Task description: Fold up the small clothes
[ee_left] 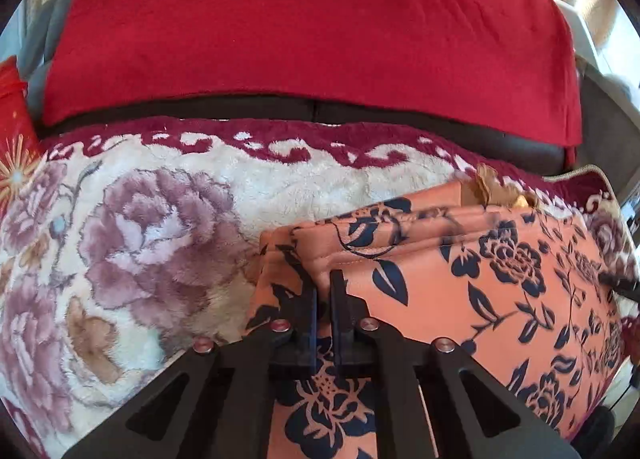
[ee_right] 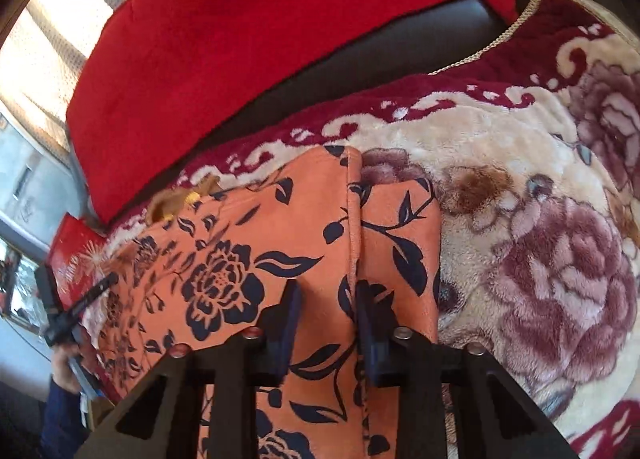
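An orange garment with dark blue flowers [ee_left: 460,291] lies folded in layers on a plush floral blanket [ee_left: 140,239]. My left gripper [ee_left: 323,283] sits at the garment's left end with its jaws nearly together and a fold of the fabric pinched between them. In the right wrist view the same garment [ee_right: 240,259] lies under my right gripper [ee_right: 327,291], whose jaws stand apart over a stitched edge of the cloth. The other gripper [ee_right: 80,307] shows at the left edge of that view.
A red cloth [ee_left: 312,31] covers the sofa back behind the blanket. A dark seat gap [ee_left: 312,109] runs between them. A red patterned cushion [ee_left: 12,147] sits at the far left. Bright windows [ee_right: 52,27] lie beyond.
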Tool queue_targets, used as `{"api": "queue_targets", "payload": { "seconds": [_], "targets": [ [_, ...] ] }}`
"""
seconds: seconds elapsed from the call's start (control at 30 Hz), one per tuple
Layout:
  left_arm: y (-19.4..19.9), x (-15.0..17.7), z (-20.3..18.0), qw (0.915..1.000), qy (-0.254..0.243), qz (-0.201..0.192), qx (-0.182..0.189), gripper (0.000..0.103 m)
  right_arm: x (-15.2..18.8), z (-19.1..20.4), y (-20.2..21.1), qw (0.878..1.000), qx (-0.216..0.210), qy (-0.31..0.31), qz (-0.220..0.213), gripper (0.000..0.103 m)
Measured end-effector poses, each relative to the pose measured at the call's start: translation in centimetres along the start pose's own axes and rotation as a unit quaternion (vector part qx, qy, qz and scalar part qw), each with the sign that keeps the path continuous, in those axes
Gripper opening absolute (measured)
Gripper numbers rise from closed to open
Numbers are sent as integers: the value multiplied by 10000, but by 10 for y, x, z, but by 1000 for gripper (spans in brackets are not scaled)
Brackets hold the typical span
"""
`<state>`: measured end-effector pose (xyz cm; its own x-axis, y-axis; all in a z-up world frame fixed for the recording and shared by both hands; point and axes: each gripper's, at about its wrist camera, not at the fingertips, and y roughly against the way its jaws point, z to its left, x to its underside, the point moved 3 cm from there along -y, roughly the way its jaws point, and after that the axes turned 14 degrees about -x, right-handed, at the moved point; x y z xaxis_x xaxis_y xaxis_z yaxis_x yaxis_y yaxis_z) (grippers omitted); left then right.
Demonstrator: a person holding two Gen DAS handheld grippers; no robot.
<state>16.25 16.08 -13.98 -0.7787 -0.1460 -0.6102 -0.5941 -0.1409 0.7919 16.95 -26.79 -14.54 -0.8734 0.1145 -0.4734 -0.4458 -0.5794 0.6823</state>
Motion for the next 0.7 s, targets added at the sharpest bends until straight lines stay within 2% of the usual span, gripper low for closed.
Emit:
{"api": "queue_targets", "payload": {
  "seconds": [0.03,0.13,0.17,0.23,0.3,0.33,0.4,0.47,0.5,0.53,0.57,0.6,0.63,0.67,0.7],
  "targets": [
    [7,-2,0,9999,66,-156,-10,5,0,6,4,9997,154,139,-117,8],
    [44,0,-2,9963,29,-860,-12,5,5,26,31,9953,465,525,-662,7],
    [47,1,-4,9952,18,-977,-73,6,9,28,35,9942,536,549,-759,7],
    [29,3,-2,9963,80,-815,-252,9,20,16,25,9940,793,443,-610,7],
    [-4,7,1,9992,154,-142,-330,13,23,-3,8,9979,528,40,-372,11],
    [-9,8,2,9993,207,-82,-311,15,23,-6,7,9988,320,-96,-350,11],
    [-2,6,2,9990,226,-272,-261,22,19,-3,14,9985,25,-86,-538,16],
    [10,4,2,9981,263,-519,-220,55,8,0,20,9974,-268,-99,-657,44],
    [14,3,2,9975,280,-604,-222,58,1,1,20,9968,-335,-137,-714,78],
    [13,1,1,9976,232,-613,-232,58,-5,1,19,9962,-352,-159,-785,87],
    [10,0,-1,9981,176,-540,-245,58,-14,-1,13,9962,-357,-201,-773,87],
    [2,-1,-2,9989,141,-370,-257,56,-19,-3,4,9970,-369,-255,-634,86],
    [-8,-2,-4,9997,100,-91,-222,26,-25,-8,-11,9980,-375,-375,-351,74],
    [-15,-4,-5,9997,78,110,-191,7,-29,-14,-22,9980,-352,-493,-171,53],
    [-17,-5,-5,9997,110,192,-142,7,-31,-14,-28,9984,-264,-501,-61,5]
  ]
}}
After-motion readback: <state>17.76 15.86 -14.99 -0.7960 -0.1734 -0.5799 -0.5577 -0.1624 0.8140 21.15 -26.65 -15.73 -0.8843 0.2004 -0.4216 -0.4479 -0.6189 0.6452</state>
